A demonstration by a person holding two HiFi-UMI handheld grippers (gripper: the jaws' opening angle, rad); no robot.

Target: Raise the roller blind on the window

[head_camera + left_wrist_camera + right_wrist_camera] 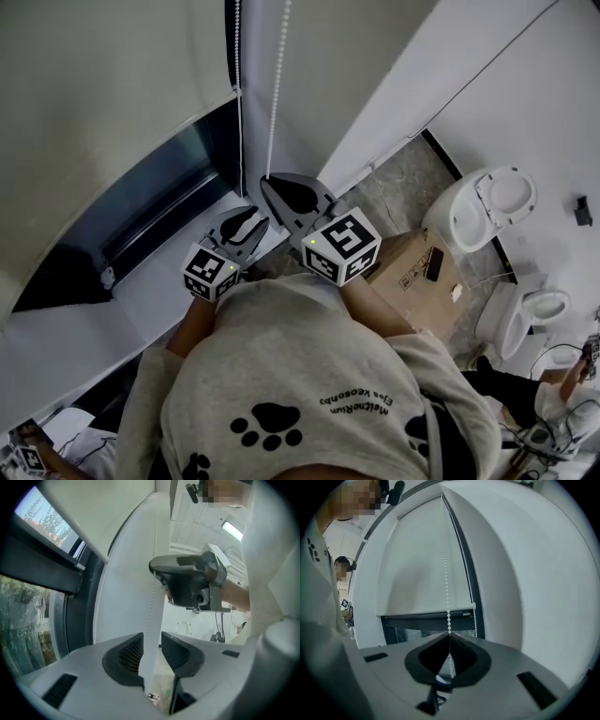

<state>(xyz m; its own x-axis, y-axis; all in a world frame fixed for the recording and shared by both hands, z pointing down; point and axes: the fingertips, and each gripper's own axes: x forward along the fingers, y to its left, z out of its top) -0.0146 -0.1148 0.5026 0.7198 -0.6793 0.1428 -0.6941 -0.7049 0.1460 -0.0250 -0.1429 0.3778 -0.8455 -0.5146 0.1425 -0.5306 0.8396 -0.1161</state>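
Roller blind, plain white, bead chain alongside

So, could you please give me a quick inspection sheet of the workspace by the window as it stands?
Surface: white windowsill below the window.
Job's things: roller blind lowered most of the way, with glass showing under its bottom bar; bead chain hanging in two strands.
Clutter: cardboard box on the floor, with a dark item on top.
Grippers: right tool shut on the bead chain; left tool open, with a strand seemingly running through the gap, unpinched.
Cables: thin leads on the floor at lower right.
Surroundings: two toilets on the floor by the wall.
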